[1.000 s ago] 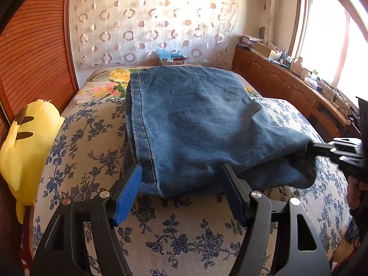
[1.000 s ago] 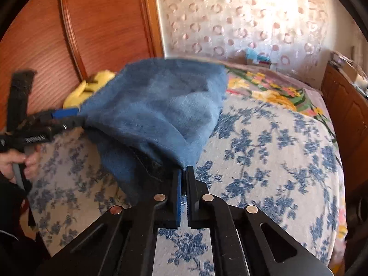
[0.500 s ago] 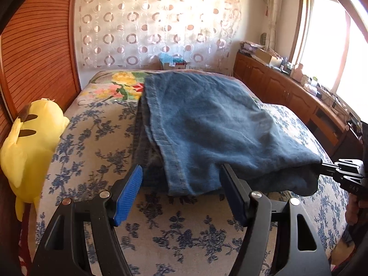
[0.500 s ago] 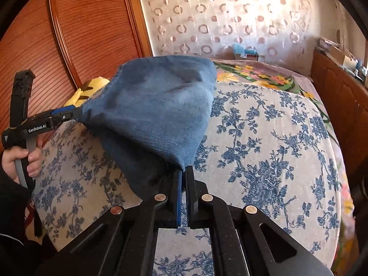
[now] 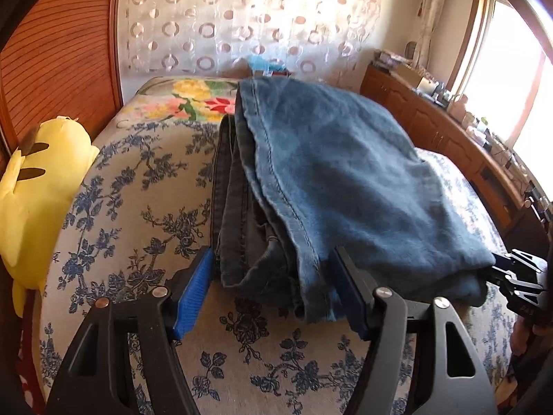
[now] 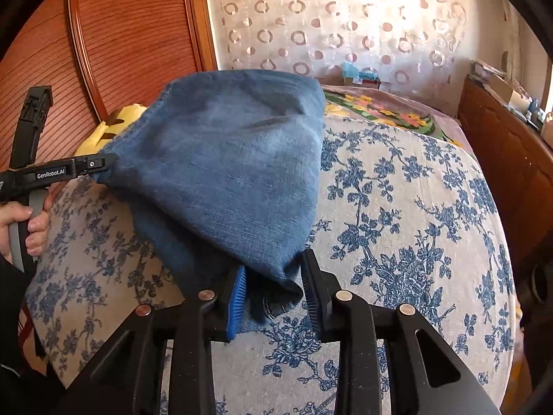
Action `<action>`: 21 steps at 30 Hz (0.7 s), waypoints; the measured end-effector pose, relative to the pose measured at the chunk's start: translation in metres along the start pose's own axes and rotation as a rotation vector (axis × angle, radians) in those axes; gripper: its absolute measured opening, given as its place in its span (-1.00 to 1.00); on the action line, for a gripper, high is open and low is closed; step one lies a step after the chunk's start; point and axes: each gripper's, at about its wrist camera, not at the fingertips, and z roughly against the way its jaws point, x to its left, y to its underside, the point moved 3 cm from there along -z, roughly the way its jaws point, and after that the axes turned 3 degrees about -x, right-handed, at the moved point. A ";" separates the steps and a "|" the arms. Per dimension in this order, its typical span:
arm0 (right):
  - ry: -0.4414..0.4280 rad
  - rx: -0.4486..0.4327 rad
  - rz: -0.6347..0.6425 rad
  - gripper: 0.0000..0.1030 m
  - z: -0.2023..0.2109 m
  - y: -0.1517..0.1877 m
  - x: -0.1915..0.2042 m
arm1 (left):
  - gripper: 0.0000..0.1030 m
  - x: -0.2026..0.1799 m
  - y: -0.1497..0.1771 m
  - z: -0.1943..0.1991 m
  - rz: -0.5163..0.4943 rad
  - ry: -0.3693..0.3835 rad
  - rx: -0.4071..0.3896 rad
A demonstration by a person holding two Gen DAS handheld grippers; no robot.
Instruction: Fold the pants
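Blue denim pants point(image 5: 345, 173) lie folded on the floral bed point(image 5: 138, 207), with darker lower layers showing along their left edge. My left gripper point(image 5: 273, 252) has the near hem bunched between its wide-set pads, and its jaws are closing a little. In the right wrist view the pants point(image 6: 224, 173) are pulled to a point at the left gripper point(image 6: 103, 166), held by a hand point(image 6: 31, 218). My right gripper point(image 6: 273, 266) is opening, and the other near corner hangs slack between its fingers. It also shows at the pants' right corner as the right gripper point(image 5: 497, 266).
A yellow plush toy point(image 5: 38, 180) leans on the ribbed wooden panel point(image 5: 52, 52) at the bed's left side. A wooden cabinet point(image 5: 449, 131) with clutter on top runs along the right under the window. A patterned curtain hangs behind the bed.
The folded pants came down toward the bed with both grippers. The right jaws, shut on the corner before, have parted. The top layer slid right, baring dark layers on the left.
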 end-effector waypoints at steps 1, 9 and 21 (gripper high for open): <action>0.006 0.005 0.002 -0.26 -0.003 0.001 -0.001 | 0.23 -0.001 0.001 -0.002 -0.001 -0.005 0.004; 0.015 0.034 -0.019 -0.07 -0.021 0.001 -0.007 | 0.07 0.003 -0.002 -0.009 -0.002 0.009 0.001; -0.111 0.039 -0.079 -0.62 -0.029 0.003 -0.010 | -0.51 -0.005 -0.002 -0.006 -0.042 -0.002 -0.012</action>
